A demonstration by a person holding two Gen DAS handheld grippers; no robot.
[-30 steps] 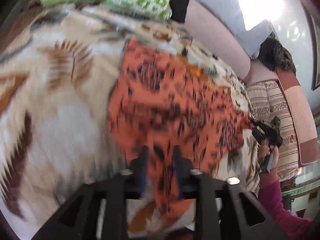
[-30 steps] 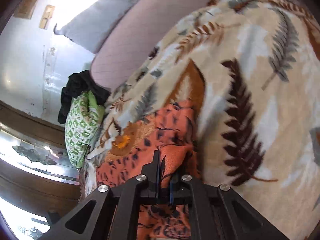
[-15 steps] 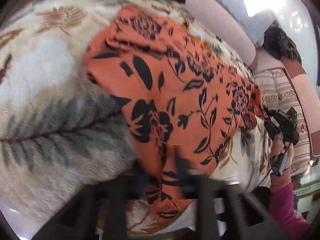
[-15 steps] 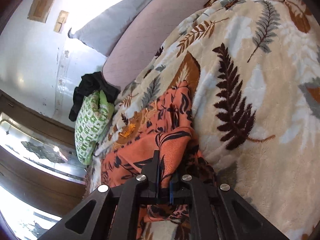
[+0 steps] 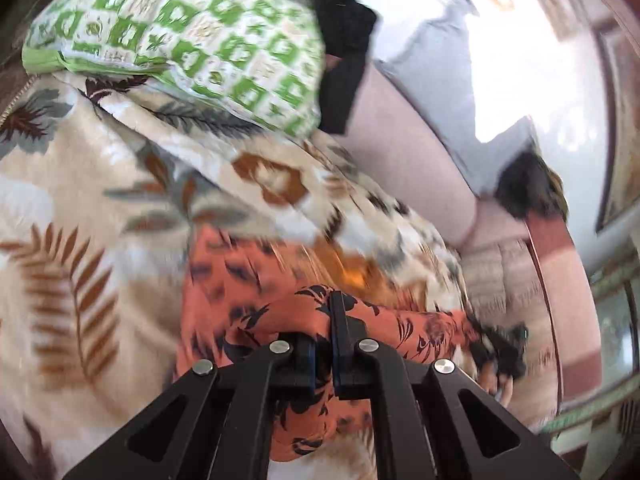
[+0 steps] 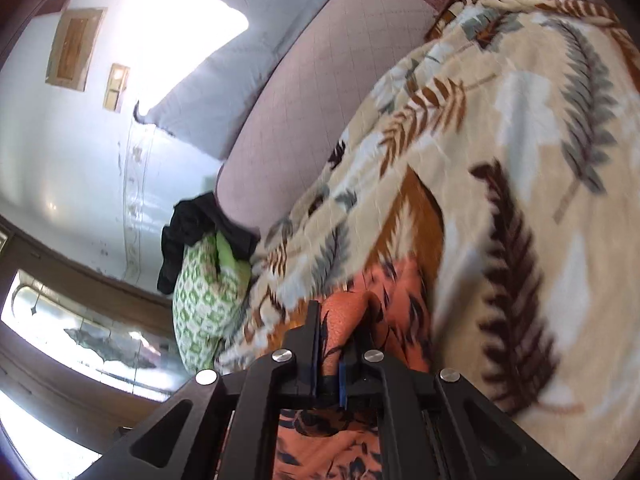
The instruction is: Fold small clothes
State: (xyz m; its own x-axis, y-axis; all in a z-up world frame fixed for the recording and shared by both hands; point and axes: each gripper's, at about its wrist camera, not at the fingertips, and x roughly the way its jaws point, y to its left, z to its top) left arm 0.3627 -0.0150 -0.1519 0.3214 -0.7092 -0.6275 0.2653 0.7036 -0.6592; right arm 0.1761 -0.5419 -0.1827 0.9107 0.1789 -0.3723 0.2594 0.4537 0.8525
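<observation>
Orange cloth (image 5: 248, 300) now hangs pinched in both the left gripper (image 5: 332, 320) and right gripper (image 6: 332, 344); the left just clamped, so folding can begin.

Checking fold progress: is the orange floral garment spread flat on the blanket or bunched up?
Bunched up. The orange floral garment is gathered in folds, pinched by the left gripper and the right gripper above the leaf-print blanket.

No legible text, label, brand, number or sign is showing in either wrist view. The green-and-white pillow (image 5: 192, 36) is carrying only a repeating block pattern, not lettering.
</observation>
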